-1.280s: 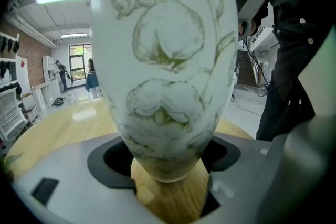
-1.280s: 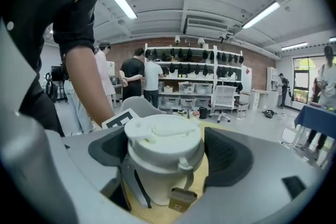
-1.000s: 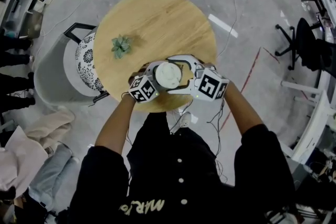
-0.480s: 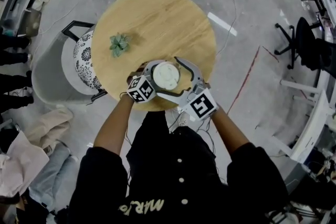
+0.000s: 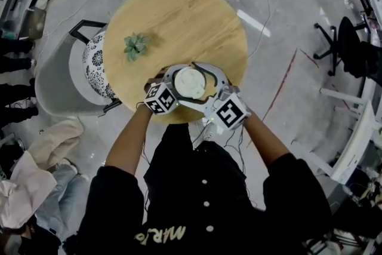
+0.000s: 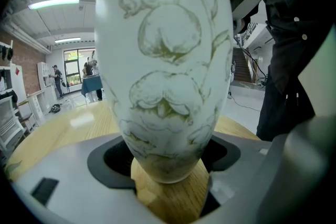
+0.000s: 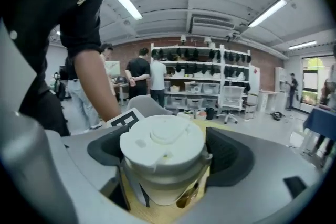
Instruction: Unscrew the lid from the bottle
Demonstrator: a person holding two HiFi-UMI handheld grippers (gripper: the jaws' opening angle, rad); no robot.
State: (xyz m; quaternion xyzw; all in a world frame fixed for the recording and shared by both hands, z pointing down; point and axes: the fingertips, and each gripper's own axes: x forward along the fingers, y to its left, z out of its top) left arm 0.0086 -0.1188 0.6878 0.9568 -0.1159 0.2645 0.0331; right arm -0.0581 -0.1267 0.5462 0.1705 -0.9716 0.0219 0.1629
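Note:
A white bottle with green flower drawings stands near the front edge of the round wooden table. My left gripper is shut on the bottle's lower body, a dark pad on each side. Seen from above in the head view, the white lid lies between both grippers, the left gripper coming from the lower left. My right gripper comes from the lower right. Its jaws have just been closing with the lid between them. Both pads now touch the lid's sides.
A small green plant sits on the table's left part. A grey chair with a patterned cushion stands at the table's left. An office chair and desks are off right. People stand in the background by shelves.
The right gripper swung from the bottle's right side round to its lower right and rolled. Its jaws spread off the lid, then came back onto it. The left gripper and bottle stayed put.

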